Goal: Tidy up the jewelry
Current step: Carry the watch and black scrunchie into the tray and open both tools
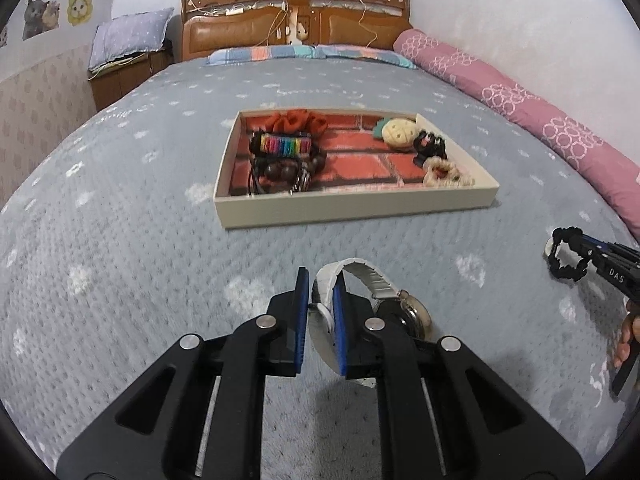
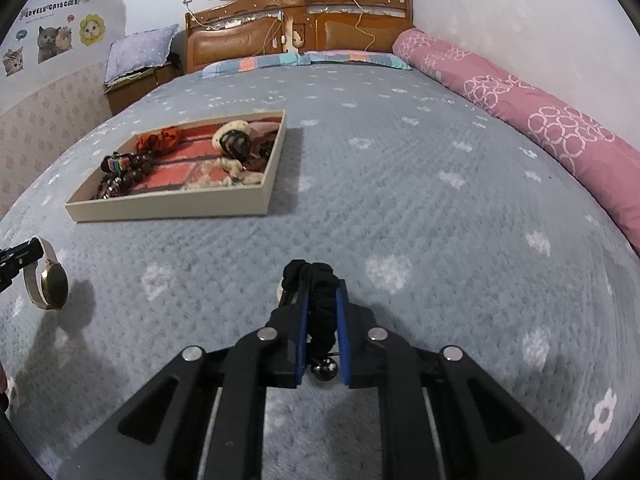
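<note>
Left hand-held gripper (image 1: 320,292) clamped on watch (image 1: 372,280), right hand-held gripper (image 2: 322,292) clamped on black scrunchie (image 2: 316,280)

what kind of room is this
Most likely a home bedroom. The work surface is a bed with a grey flower-print bedspread, a carved wooden headboard stands at its far end, and a pillow lies on a bedside cabinet under cat stickers on the wall.
</note>
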